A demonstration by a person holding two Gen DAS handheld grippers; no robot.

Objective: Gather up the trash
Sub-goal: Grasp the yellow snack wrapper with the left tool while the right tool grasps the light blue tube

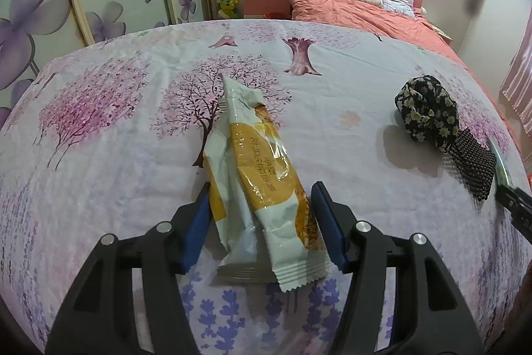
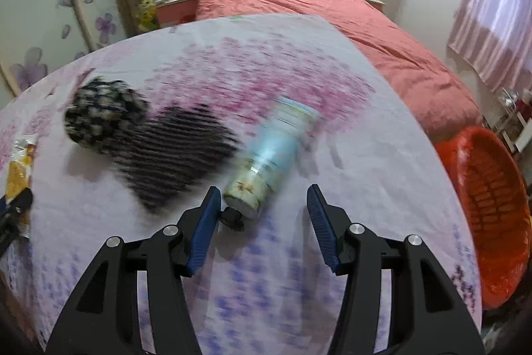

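Straddling the snack wrapper, the left gripper stands wide; right gripper gapes before the tube. Neither collected; bin waits rightward.

The sheet is pale lilac with pink trees and purple flowers, the wrapper is white and orange, the tube looks light blue through the blur, the cloth is black with small pale flowers, and the basket is red.
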